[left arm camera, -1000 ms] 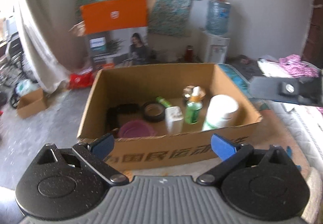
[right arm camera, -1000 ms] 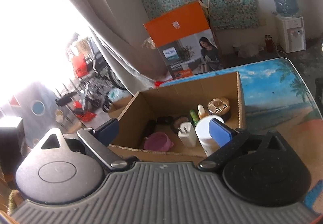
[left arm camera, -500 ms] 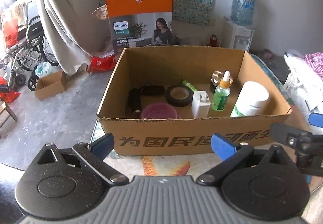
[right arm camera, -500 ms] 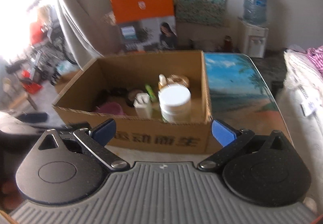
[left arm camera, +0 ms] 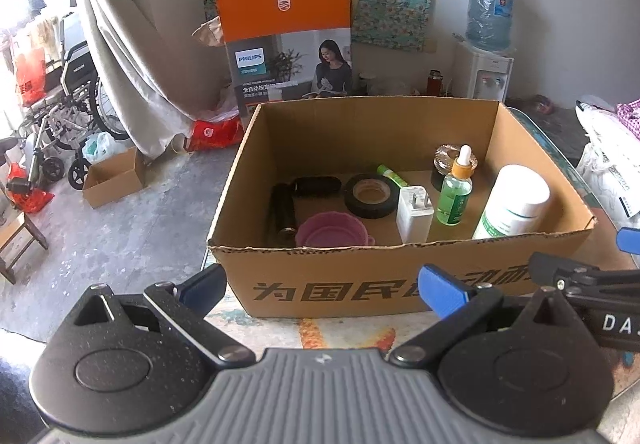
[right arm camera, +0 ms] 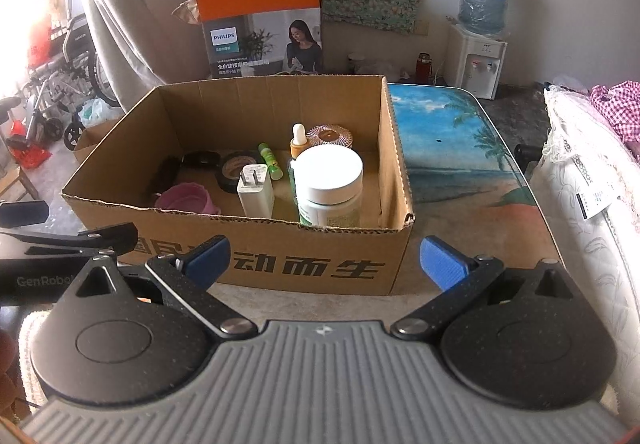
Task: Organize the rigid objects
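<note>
An open cardboard box (left arm camera: 360, 284) (right arm camera: 320, 264) stands on the table. Inside it are a white jar (left arm camera: 514, 202) (right arm camera: 330, 184), a green dropper bottle (left arm camera: 454, 192), a white charger plug (left arm camera: 414, 214) (right arm camera: 255, 190), a black tape roll (left arm camera: 370, 196), a pink cup (left arm camera: 330, 230) (right arm camera: 188, 198), a green tube (left arm camera: 390, 174), a black cylinder (left arm camera: 282, 212) and a round brown-topped tin (right arm camera: 329, 136). My left gripper (left arm camera: 322, 286) is open and empty in front of the box. My right gripper (right arm camera: 324, 262) is open and empty, also in front of the box.
The table (right arm camera: 452, 148) has a beach-print top, bare to the right of the box. A mattress (right arm camera: 580, 184) lies at the right. An orange Philips carton (left arm camera: 286, 44), a water dispenser (left arm camera: 486, 44), a curtain and a wheelchair (left arm camera: 60, 104) stand behind.
Both views have swung and steadied to face the box squarely from its front. Both grippers stayed open and empty; the box contents have not moved.
</note>
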